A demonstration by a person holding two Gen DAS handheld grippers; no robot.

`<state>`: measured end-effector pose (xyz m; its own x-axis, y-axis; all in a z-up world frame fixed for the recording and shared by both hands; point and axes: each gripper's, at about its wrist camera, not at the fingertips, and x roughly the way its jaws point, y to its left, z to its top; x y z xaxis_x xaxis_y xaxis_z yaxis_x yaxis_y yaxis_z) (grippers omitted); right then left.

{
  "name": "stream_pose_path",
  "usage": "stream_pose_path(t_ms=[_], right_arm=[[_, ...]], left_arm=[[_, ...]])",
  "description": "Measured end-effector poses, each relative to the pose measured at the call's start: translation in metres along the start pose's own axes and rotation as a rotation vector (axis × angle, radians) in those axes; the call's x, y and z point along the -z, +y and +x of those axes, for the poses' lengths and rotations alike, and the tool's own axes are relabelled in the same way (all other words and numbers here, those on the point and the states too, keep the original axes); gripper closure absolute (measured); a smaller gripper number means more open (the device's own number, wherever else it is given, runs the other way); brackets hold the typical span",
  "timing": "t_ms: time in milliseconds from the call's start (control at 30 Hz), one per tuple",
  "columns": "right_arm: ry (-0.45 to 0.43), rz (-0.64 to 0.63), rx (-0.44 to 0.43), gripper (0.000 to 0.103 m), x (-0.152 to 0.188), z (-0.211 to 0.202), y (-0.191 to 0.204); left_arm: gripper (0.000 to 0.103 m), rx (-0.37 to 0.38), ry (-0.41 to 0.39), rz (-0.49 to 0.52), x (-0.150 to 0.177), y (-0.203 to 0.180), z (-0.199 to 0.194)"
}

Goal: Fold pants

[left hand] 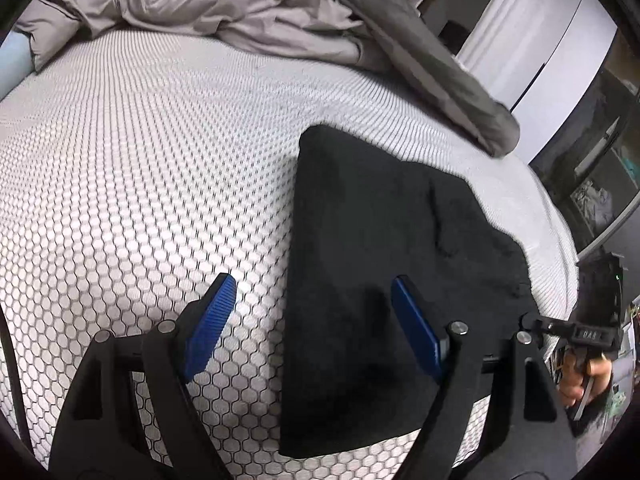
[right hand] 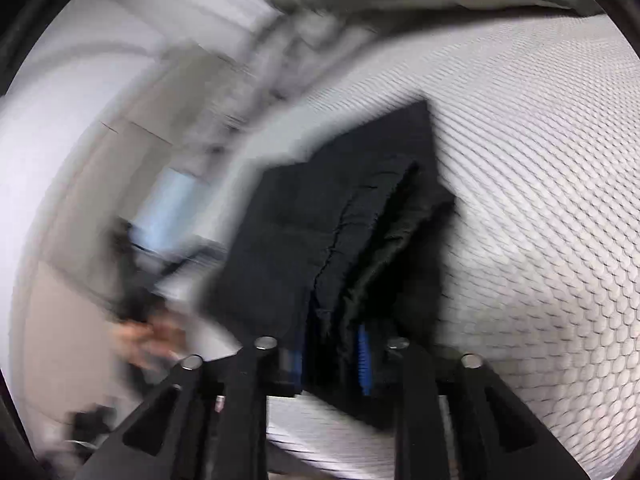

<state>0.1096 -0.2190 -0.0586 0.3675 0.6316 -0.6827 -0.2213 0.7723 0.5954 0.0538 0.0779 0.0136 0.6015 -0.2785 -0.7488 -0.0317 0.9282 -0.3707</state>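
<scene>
Black pants [left hand: 384, 280] clamped in right gripper [right hand: 332, 356] (no label readable), left gripper [left hand: 316, 320] agape

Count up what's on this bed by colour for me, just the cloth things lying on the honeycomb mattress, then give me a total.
Black: 1, the folded pants
Light grey: 1, the crumpled sheet
Dark grey: 1, the rolled blanket
Total: 3
</scene>
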Motion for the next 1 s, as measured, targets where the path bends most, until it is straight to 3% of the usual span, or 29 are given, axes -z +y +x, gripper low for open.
stream_pose_path(t_ms=[67, 167, 200, 233, 300, 400, 433, 500, 600, 700, 800, 900, 1000], right_arm=[[-0.014, 0.063, -0.095, 0.078, -0.005, -0.011, -0.017], [-0.17, 0.042, -0.026, 0.056, -0.012, -0.045, -0.017], [-0.201, 0.055, -0.04, 0.054, -0.014, -0.048, -0.019], [-0.194, 0.078, -0.072, 0.054, -0.018, -0.043, -0.021], [-0.141, 0.106, -0.061, 0.055, -0.022, -0.022, -0.022], [-0.13, 0.066, 0.021, 0.08, -0.033, -0.001, -0.013], [-0.146, 0.055, 0.037, 0.082, -0.039, 0.002, -0.012], [-0.173, 0.053, 0.079, 0.082, -0.05, 0.003, -0.015], [-0.154, 0.039, 0.113, 0.081, -0.056, 0.003, -0.019], [-0.191, -0.024, 0.206, 0.076, -0.051, -0.011, -0.004], [-0.284, -0.18, 0.297, 0.076, -0.035, -0.032, 0.03], [-0.223, -0.285, 0.257, 0.076, -0.03, -0.008, 0.063], [-0.1, -0.373, 0.244, 0.076, -0.029, 0.054, 0.092]], left_arm=[[0.026, 0.001, 0.022, 0.003, 0.003, 0.0, 0.004], [0.032, 0.024, 0.043, 0.008, 0.006, -0.002, 0.008], [0.044, 0.035, 0.055, 0.014, 0.007, -0.004, 0.01], [0.052, 0.052, 0.076, 0.025, 0.008, -0.006, 0.013], [0.056, 0.029, 0.087, 0.058, 0.01, -0.012, 0.014], [0.058, 0.007, 0.105, 0.118, 0.016, -0.02, 0.009], [0.058, 0.015, 0.121, 0.131, 0.018, -0.022, 0.007], [0.058, 0.028, 0.142, 0.161, 0.023, -0.026, 0.004], [0.058, 0.015, 0.106, 0.189, 0.025, -0.027, -0.004], [0.057, -0.068, -0.007, 0.193, 0.019, -0.027, -0.026], [0.057, 0.011, -0.085, 0.246, 0.02, -0.045, -0.043], [0.055, 0.034, -0.053, 0.353, 0.03, -0.077, -0.026], [0.053, 0.026, 0.03, 0.464, 0.038, -0.108, 0.009]])
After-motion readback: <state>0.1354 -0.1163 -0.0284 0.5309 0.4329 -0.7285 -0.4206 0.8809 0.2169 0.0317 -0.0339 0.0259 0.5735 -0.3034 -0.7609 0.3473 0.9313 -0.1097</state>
